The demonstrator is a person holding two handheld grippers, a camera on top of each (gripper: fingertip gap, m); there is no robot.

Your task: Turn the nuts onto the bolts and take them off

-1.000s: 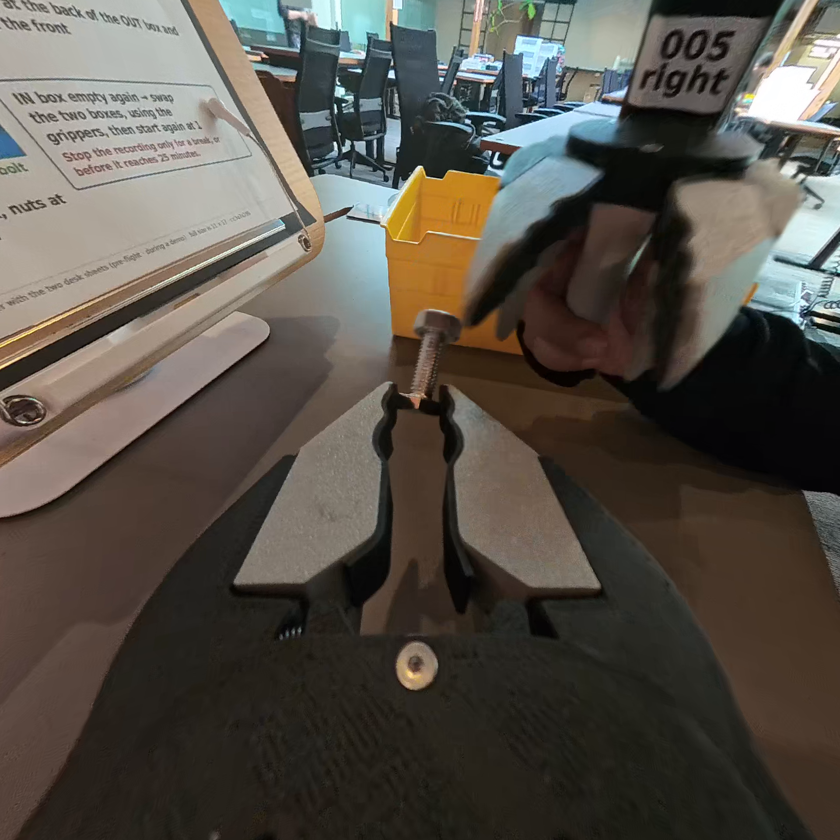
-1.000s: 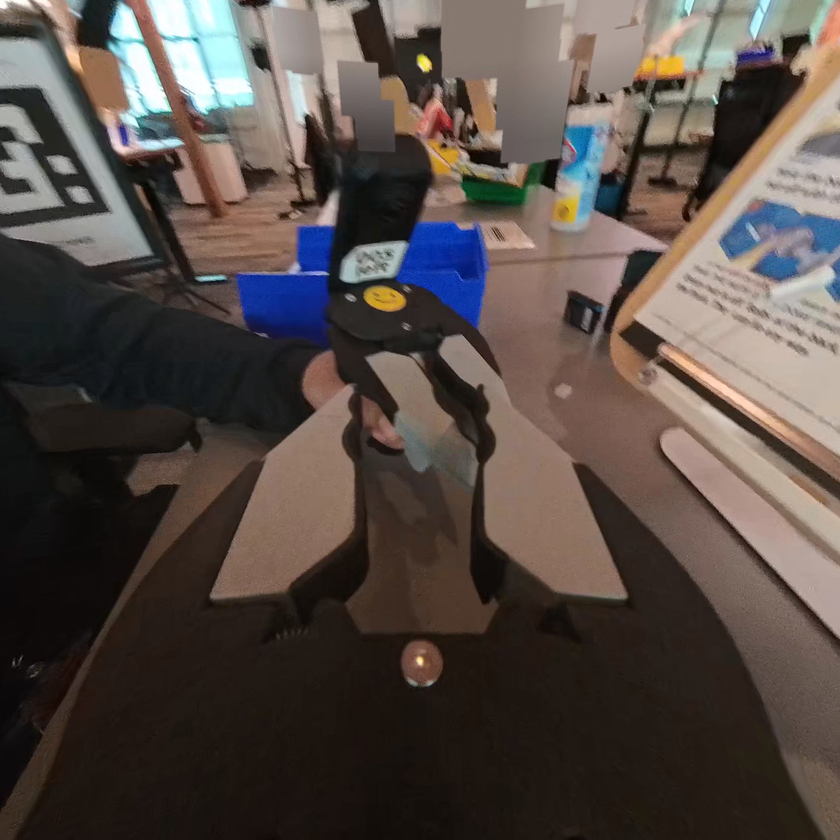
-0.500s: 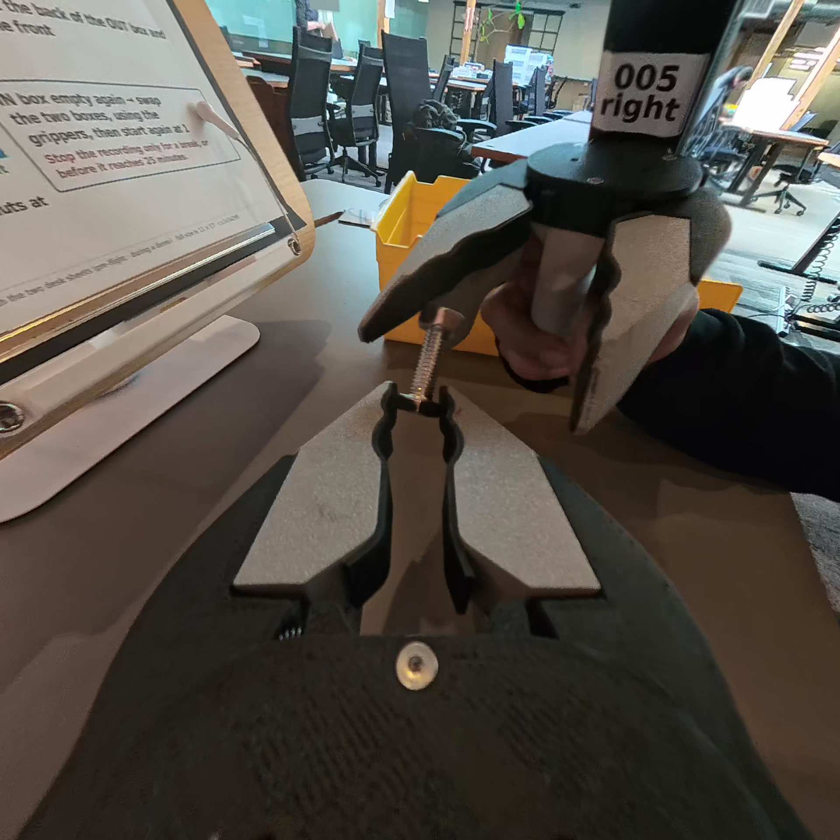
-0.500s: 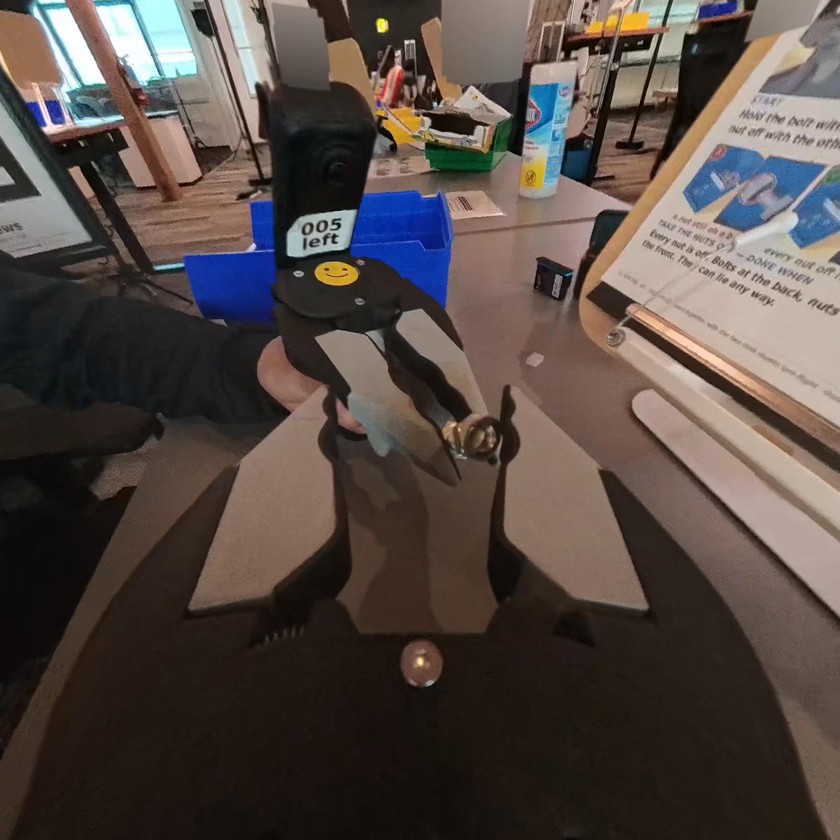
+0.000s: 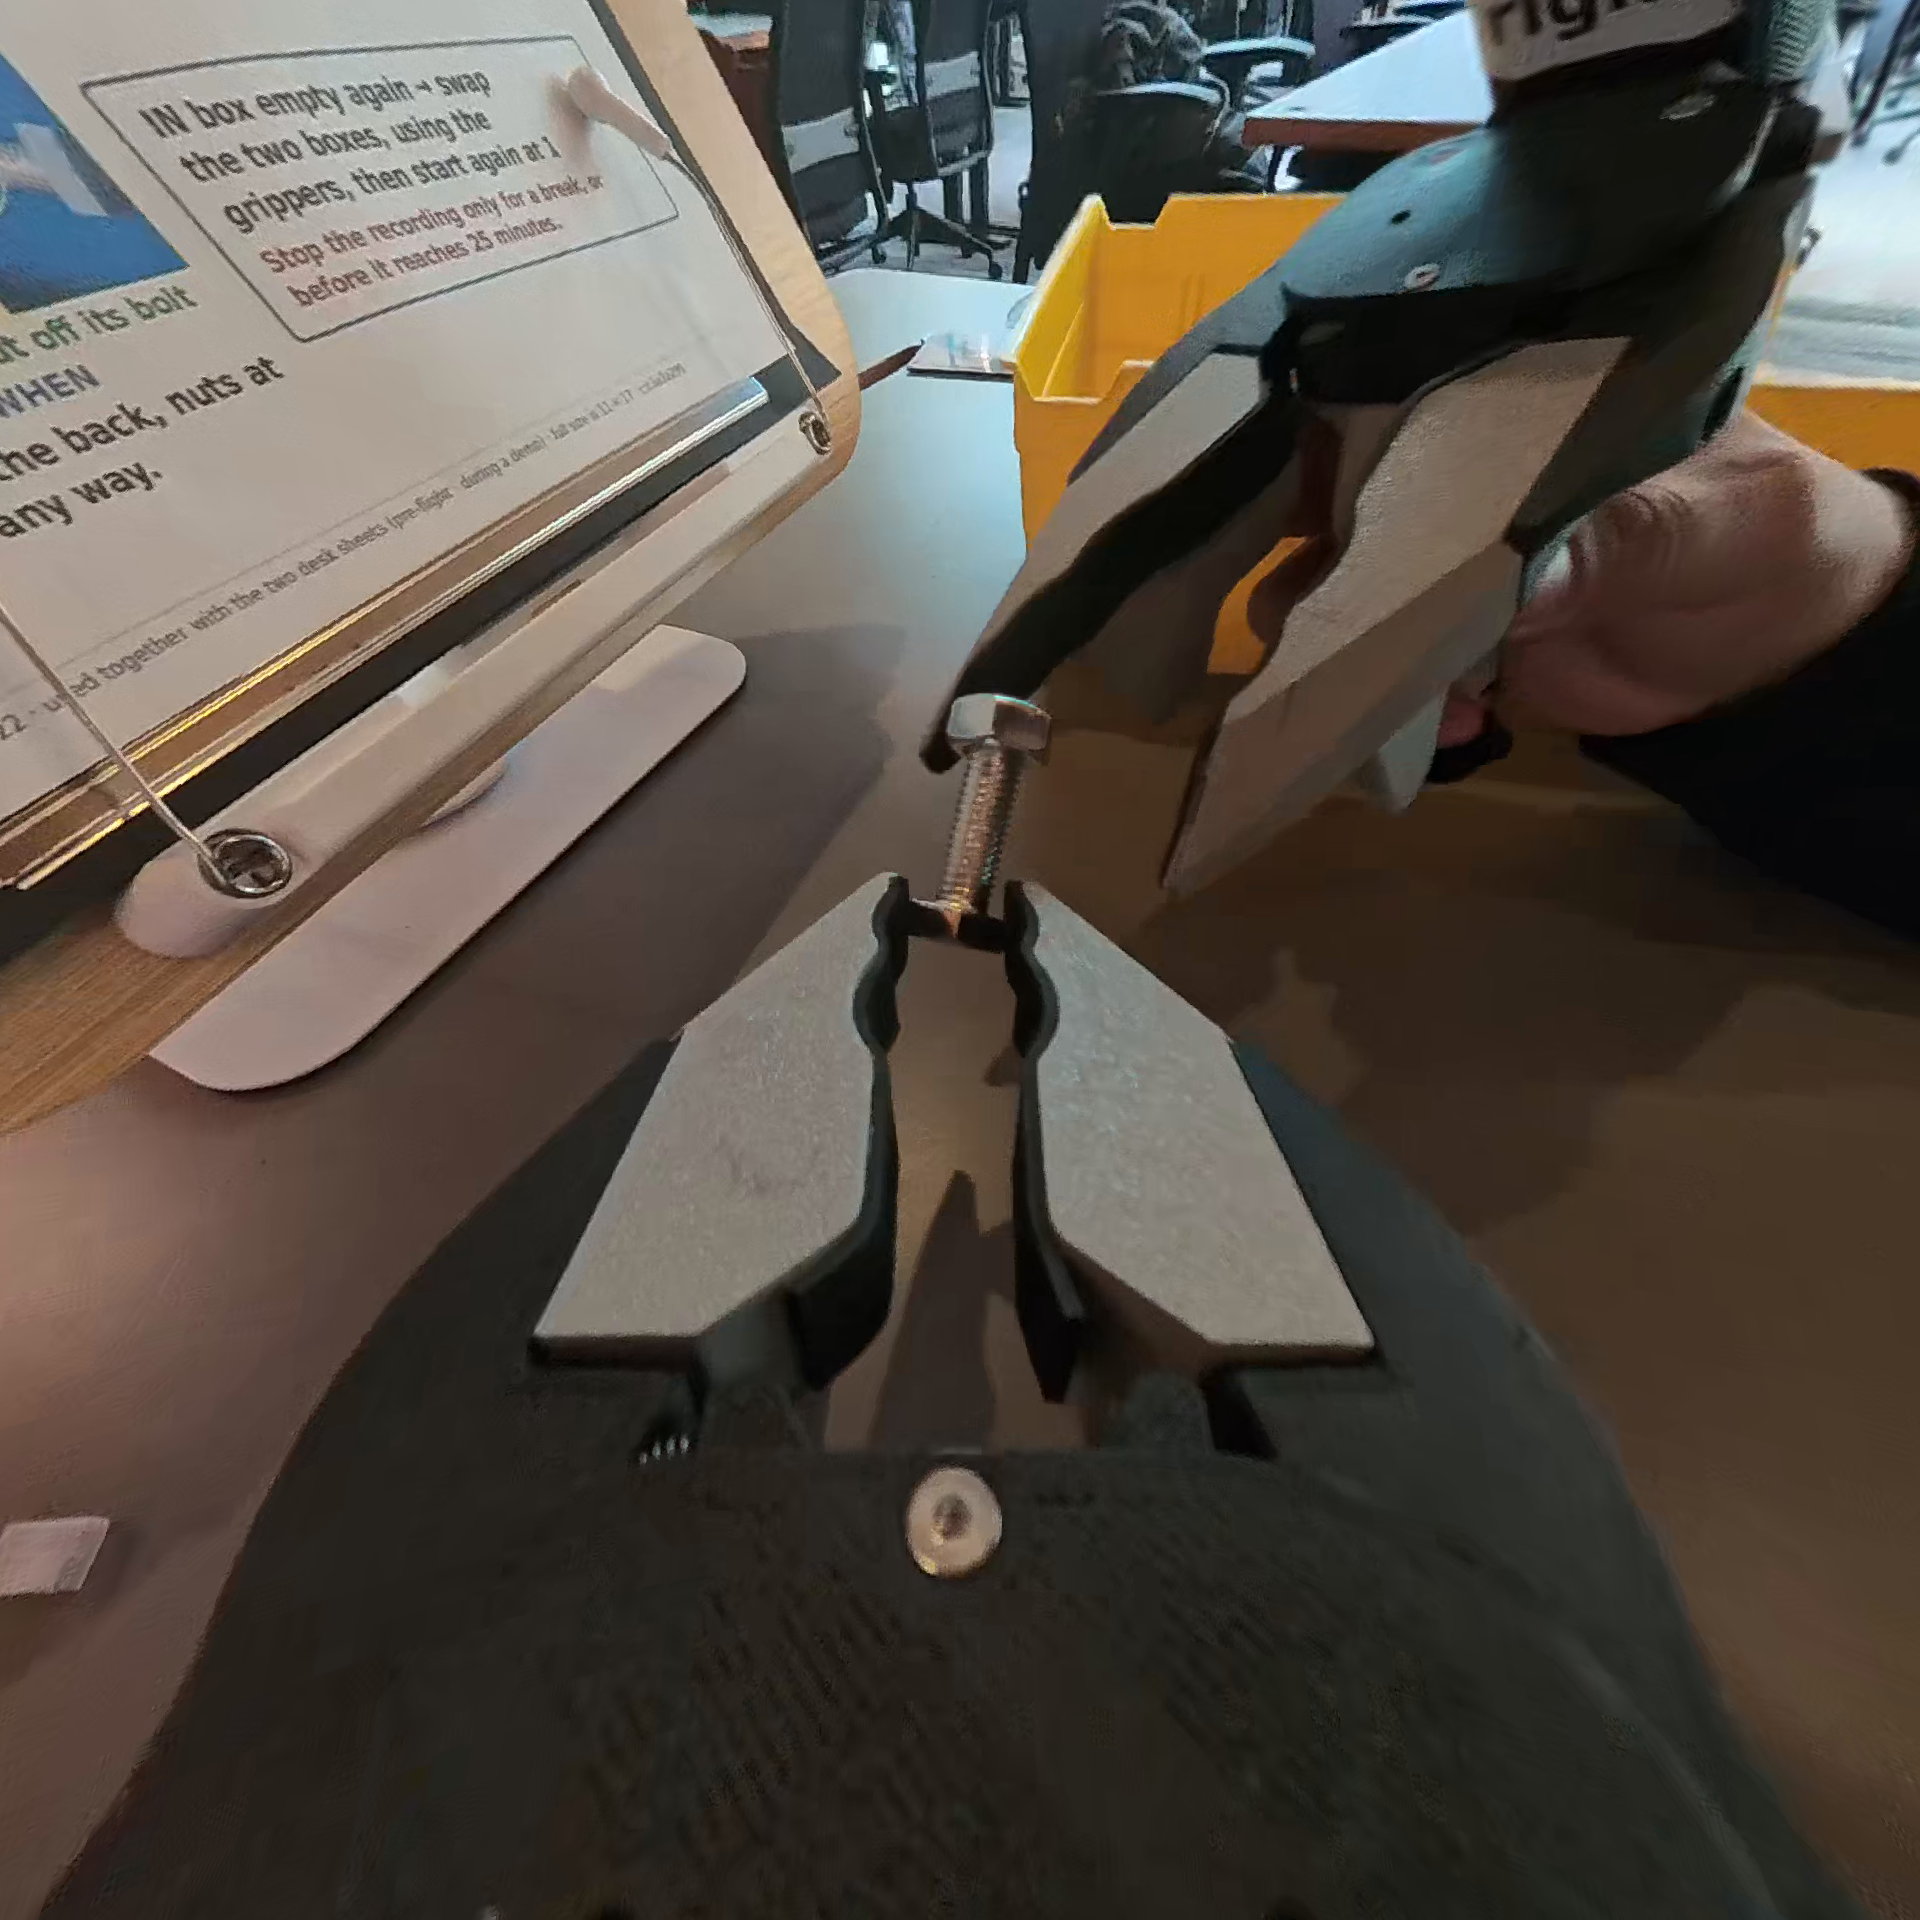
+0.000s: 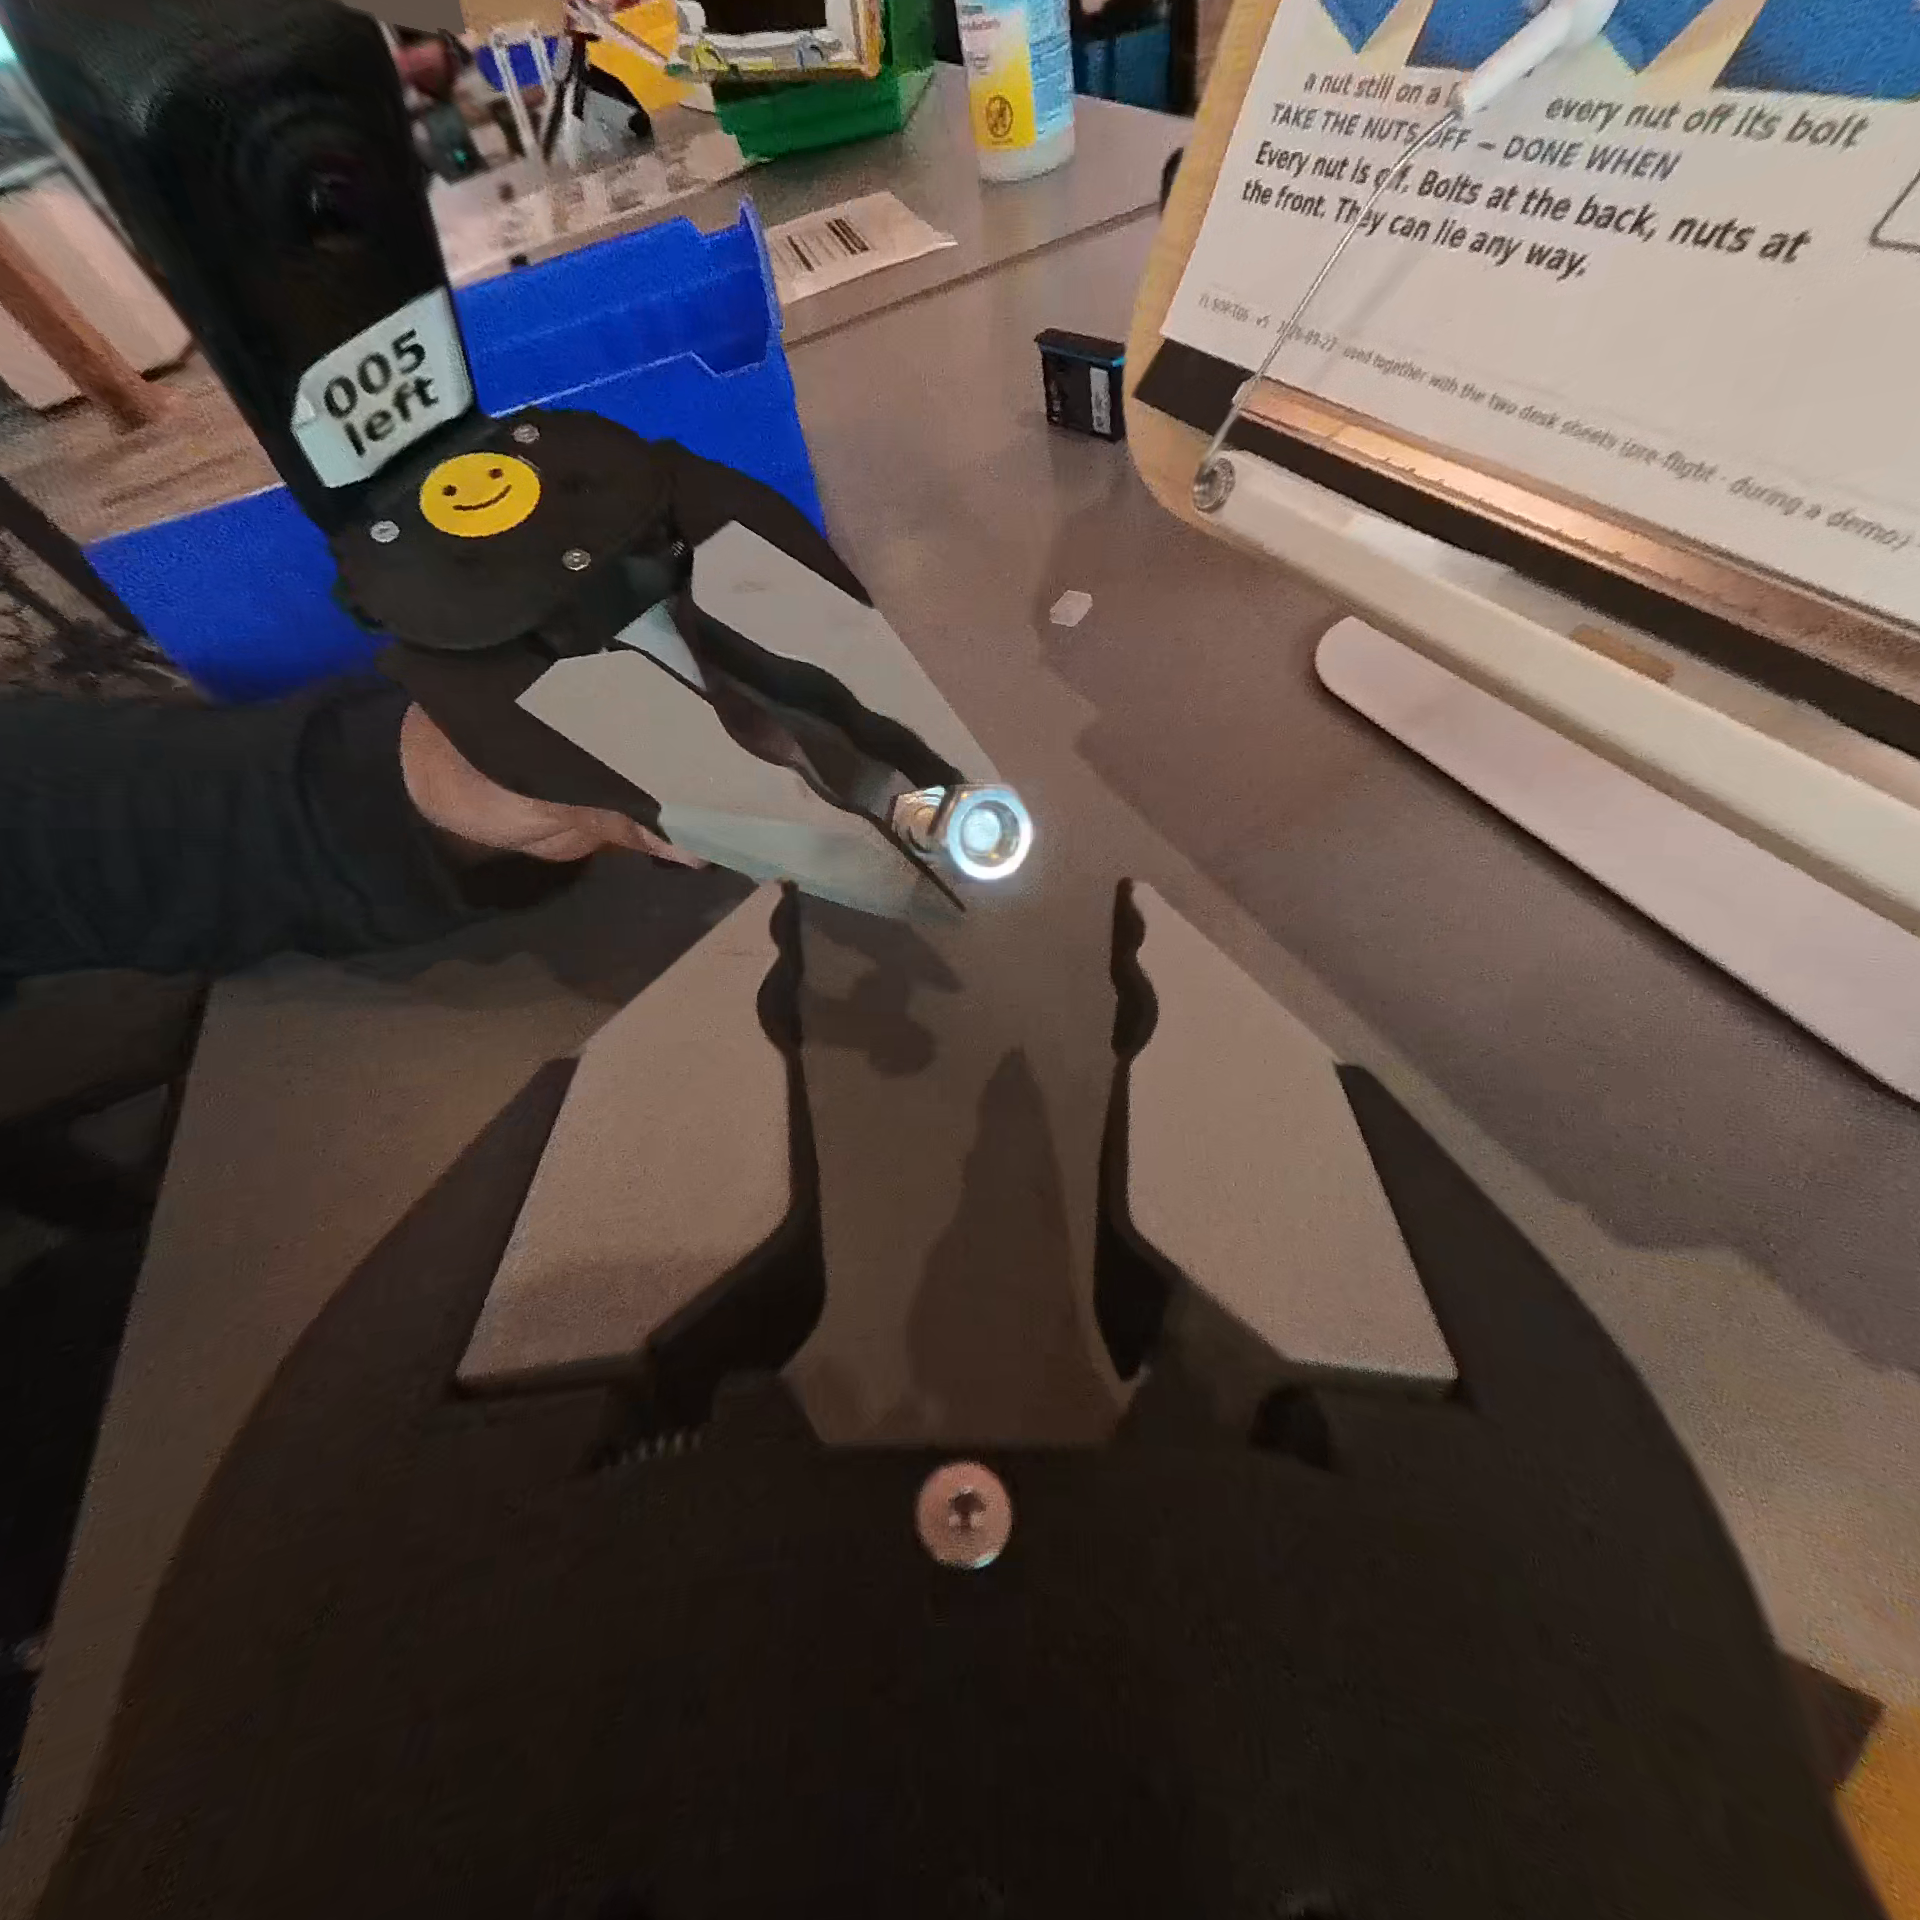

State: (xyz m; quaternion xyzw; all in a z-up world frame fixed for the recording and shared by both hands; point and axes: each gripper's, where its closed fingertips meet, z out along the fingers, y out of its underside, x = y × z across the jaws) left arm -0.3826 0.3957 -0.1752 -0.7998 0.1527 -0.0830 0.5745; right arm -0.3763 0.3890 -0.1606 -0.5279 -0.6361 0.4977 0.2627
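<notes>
A silver hex bolt point(image 5: 982, 810) sticks out from my left gripper point(image 5: 956, 920), which is shut on the nut point(image 5: 954, 925) at the bolt's threaded end. The bolt head point(image 6: 985, 833) faces the right wrist camera. My right gripper point(image 6: 951, 904) is open and empty, its fingertips just short of the bolt head. In the left wrist view the right gripper point(image 5: 1055, 821) comes from the upper right, one fingertip point(image 5: 940, 753) beside the head and the other well to the right. The left gripper point(image 6: 906, 844) shows held from the left in the right wrist view.
A yellow bin point(image 5: 1112, 312) stands behind the right gripper. A blue bin point(image 6: 623, 343) stands behind the left gripper. An instruction sheet on a wooden stand point(image 5: 436, 343) with a white base point(image 6: 1610, 790) is close by. A small black box point(image 6: 1081, 384) lies on the grey table point(image 6: 1195, 935). Less than 4 cm separates the two grippers' tips.
My right gripper has opened wider and moved down and closer, so its fingers now flank the bolt head. My left gripper still holds the nut and bolt, shifted slightly.
</notes>
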